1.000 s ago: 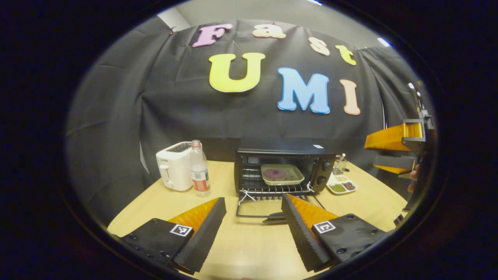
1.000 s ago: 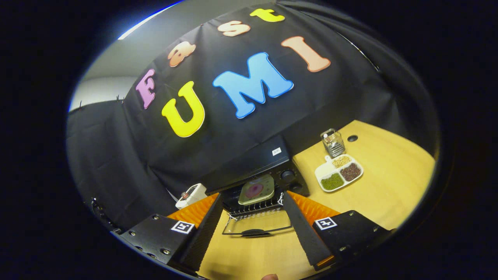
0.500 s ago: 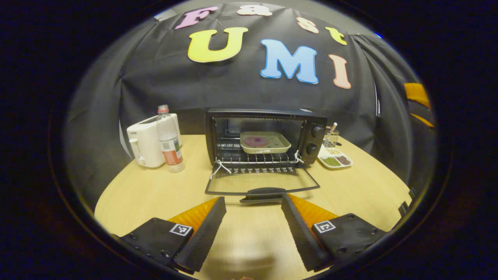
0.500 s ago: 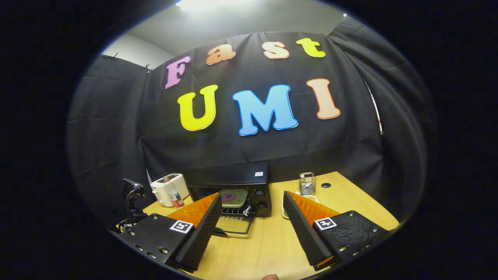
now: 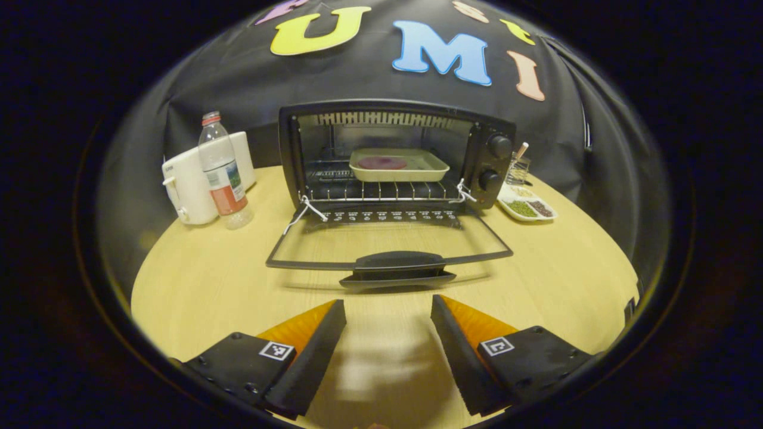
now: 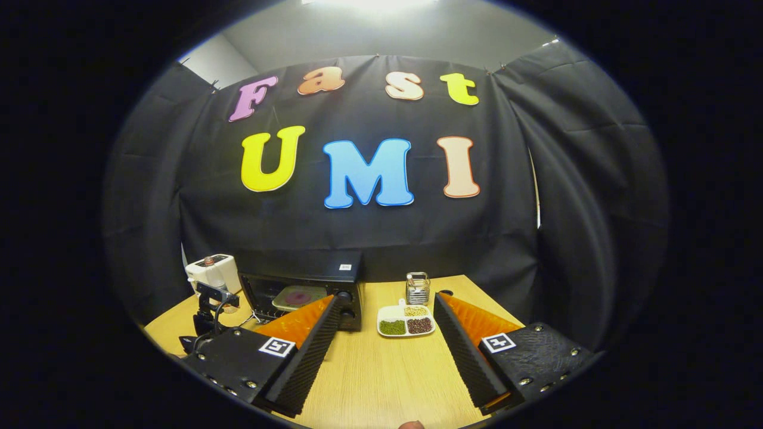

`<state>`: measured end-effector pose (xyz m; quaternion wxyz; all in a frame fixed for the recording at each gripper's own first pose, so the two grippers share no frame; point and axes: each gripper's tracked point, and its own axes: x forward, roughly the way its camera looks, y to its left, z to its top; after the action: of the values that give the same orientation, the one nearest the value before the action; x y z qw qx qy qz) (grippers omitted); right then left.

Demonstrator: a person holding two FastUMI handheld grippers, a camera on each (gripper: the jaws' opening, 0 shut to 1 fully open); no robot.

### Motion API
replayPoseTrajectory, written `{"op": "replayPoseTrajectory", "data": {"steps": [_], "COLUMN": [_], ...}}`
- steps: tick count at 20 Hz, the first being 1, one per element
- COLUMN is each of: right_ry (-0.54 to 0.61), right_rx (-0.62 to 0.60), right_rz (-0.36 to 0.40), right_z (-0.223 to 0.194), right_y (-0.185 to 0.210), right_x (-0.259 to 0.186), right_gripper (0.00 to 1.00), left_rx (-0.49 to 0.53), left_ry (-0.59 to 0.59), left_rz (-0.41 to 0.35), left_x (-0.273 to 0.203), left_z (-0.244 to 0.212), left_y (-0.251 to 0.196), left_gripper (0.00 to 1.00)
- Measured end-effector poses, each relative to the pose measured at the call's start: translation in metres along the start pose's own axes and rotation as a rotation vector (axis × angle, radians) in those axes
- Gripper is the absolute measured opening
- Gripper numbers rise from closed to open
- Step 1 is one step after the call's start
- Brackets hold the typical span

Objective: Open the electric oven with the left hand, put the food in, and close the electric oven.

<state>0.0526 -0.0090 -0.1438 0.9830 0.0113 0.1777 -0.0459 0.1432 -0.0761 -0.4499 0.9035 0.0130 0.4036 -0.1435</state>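
Glass oven door point(image 5: 387, 241) down, tray point(image 5: 398, 164) inside

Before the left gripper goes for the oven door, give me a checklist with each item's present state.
1. Tray of food on the rack inside the oven: ok.
2. Door lying open and flat: ok.
3. Door handle unobstructed, ahead of the left gripper: ok.
4. Left gripper open, holding nothing: ok.
5. Right gripper open, back from the oven: ok.
6. Bottle off to the side of the door: ok.
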Motion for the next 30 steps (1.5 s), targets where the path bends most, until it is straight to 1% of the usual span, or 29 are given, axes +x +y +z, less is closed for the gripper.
{"op": "replayPoseTrajectory", "data": {"steps": [3, 4, 5, 6, 7, 8, 9, 10, 12, 13, 14, 15, 16, 17, 18, 21, 22, 23, 24, 25, 28, 29, 30], "right_ry": [0.007, 0.013, 0.015, 0.013, 0.009, 0.005, 0.001, -0.001, -0.006, -0.006, -0.006, -0.007, -0.010, -0.014, -0.016, -0.017, -0.019, -0.019, -0.019, -0.018, -0.016, -0.015, -0.013], "right_rx": [0.014, 0.014, 0.013, 0.010, 0.008, 0.008, 0.010, 0.014, 0.026, 0.035, 0.039, 0.039, 0.039, 0.041, 0.043, 0.034, 0.030, 0.027, 0.023, 0.022, 0.032, 0.034, 0.034], "right_rz": [-0.045, -0.054, -0.064, -0.072, -0.076, -0.080, -0.081, -0.080, -0.071, -0.051, -0.039, -0.031, -0.024, -0.016, -0.005, 0.019, 0.026, 0.031, 0.034, 0.035, 0.039, 0.040, 0.039], "right_z": [-0.002, -0.003, -0.004, -0.003, -0.001, -0.001, 0.000, 0.000, 0.000, 0.000, -0.001, 0.000, 0.000, 0.002, 0.001, 0.004, 0.005, 0.005, 0.005, 0.005, 0.006, 0.006, 0.004], "right_y": [-0.010, -0.012, -0.014, -0.015, -0.016, -0.016, -0.016, -0.016, -0.014, -0.010, -0.008, -0.007, -0.006, -0.004, -0.003, 0.004, 0.005, 0.006, 0.005, 0.005, 0.004, 0.004, 0.004], "right_x": [-0.003, -0.004, -0.004, -0.005, -0.006, -0.006, -0.007, -0.006, -0.006, -0.006, -0.005, -0.005, -0.005, -0.008, -0.007, -0.005, -0.004, -0.004, -0.004, -0.004, 0.000, 0.001, 0.001], "right_gripper": [0.98, 0.98, 0.98, 0.98, 0.98, 0.98, 0.98, 0.98, 0.98, 0.98, 0.98, 0.98, 0.98, 0.98, 0.98, 0.98, 0.98, 0.98, 0.98, 0.98, 0.98, 0.98, 0.98], "left_rx": [0.024, 0.031, 0.034, 0.043, 0.052, 0.059, 0.047, 0.037, 0.031, 0.033, 0.031, 0.029, 0.035, 0.041, 0.041, 0.032, 0.036, 0.043, 0.046, 0.043, 0.039, 0.038, 0.041], "left_ry": [0.030, 0.037, 0.038, 0.029, 0.030, 0.021, 0.027, 0.020, 0.023, 0.021, 0.011, -0.006, -0.026, -0.045, -0.061, -0.092, -0.113, -0.136, -0.159, -0.183, -0.228, -0.244, -0.256], "left_rz": [0.001, 0.014, 0.029, 0.040, 0.046, 0.055, 0.063, 0.066, 0.067, 0.067, 0.068, 0.070, 0.073, 0.076, 0.077, 0.079, 0.081, 0.084, 0.086, 0.086, 0.089, 0.086, 0.084], "left_x": [0.015, 0.019, 0.023, 0.026, 0.027, 0.030, 0.030, 0.031, 0.030, 0.029, 0.026, 0.021, 0.016, 0.010, 0.006, -0.007, -0.012, -0.017, -0.022, -0.024, -0.029, -0.029, -0.028], "left_z": [-0.004, -0.005, -0.005, -0.002, -0.002, 0.001, 0.000, 0.001, 0.003, 0.003, 0.007, 0.011, 0.016, 0.022, 0.026, 0.041, 0.049, 0.055, 0.063, 0.069, 0.091, 0.098, 0.105], "left_y": [-0.002, 0.000, 0.001, 0.002, 0.002, 0.003, 0.003, 0.002, 0.002, 0.002, 0.002, 0.001, 0.000, 0.000, 0.000, 0.000, -0.001, -0.001, -0.001, -0.001, -0.001, -0.002, -0.003], "left_gripper": [0.98, 0.98, 1.00, 1.00, 0.98, 1.00, 0.97, 1.00, 1.00, 1.00, 0.97, 0.98, 1.00, 1.00, 0.97, 0.98, 1.00, 0.97, 1.00, 0.97, 0.97, 1.00, 0.97]}}
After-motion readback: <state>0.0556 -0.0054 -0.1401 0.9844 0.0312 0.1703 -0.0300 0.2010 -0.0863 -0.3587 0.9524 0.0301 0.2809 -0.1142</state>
